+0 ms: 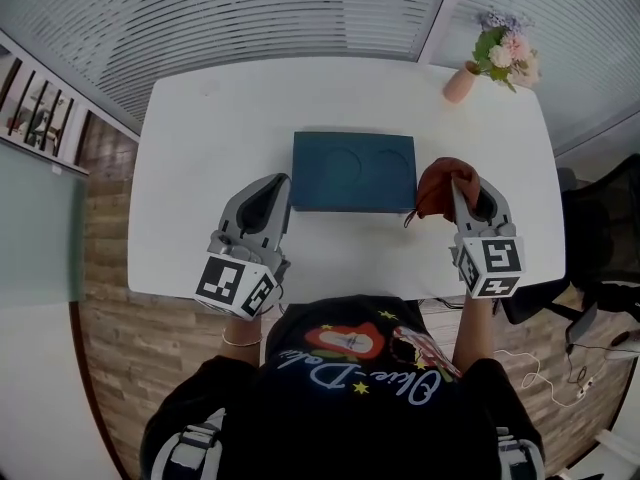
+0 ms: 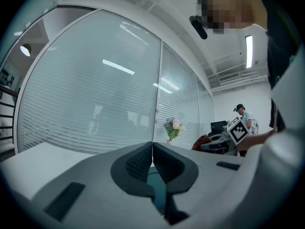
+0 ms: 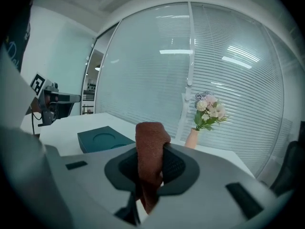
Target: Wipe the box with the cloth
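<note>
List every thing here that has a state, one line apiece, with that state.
box: lying flat on the table, between the two grippers.
left gripper: shut, empty.
right gripper: shut on the cloth.
cloth: bunched, clamped in the right jaws, by the box's right end.
vase of flowers: upright, at the table's far right.

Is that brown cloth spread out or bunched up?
Bunched up. The cloth sits folded in a lump, pinched between the right gripper's jaws.
</note>
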A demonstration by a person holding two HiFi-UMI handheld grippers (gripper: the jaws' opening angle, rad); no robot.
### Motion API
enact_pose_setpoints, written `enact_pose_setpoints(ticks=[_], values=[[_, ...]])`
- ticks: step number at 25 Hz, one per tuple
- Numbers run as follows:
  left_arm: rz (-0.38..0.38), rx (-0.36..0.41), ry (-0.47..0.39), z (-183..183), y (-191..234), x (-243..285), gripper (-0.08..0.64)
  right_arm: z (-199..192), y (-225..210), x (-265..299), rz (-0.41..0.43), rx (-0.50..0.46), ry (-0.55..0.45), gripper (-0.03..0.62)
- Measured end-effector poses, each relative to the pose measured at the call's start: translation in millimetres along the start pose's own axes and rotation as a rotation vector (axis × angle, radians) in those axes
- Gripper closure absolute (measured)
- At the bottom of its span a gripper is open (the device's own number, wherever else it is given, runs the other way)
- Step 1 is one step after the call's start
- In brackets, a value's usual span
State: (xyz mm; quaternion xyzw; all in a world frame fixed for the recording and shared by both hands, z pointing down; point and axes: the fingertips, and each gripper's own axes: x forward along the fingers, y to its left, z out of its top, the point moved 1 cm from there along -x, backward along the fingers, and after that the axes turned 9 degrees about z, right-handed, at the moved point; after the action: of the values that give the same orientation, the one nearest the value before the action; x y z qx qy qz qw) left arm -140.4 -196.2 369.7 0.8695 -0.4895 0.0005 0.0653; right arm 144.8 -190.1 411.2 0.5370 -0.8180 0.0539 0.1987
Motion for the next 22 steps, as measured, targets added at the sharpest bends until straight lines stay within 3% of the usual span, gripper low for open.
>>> enact_pose_setpoints(ticks=[9, 17, 22], values=[[-0.002, -0.022, 0.01, -3.2, 2.6, 2.0, 0.555, 41.6, 4.5, -14.2, -0.041, -0.036, -0.19, 0.535], [-0.007, -0.006, 0.025, -7.3, 0.1, 6.1, 0.555, 48.5, 10.2, -14.4, -0.009, -0.027, -0.227, 0.535], [-0.005, -0.01, 0.023, -7.4, 1.0, 5.7, 0.555, 51.0, 15.3, -13.8, -0.006, -0.082, -0.204, 0.54]])
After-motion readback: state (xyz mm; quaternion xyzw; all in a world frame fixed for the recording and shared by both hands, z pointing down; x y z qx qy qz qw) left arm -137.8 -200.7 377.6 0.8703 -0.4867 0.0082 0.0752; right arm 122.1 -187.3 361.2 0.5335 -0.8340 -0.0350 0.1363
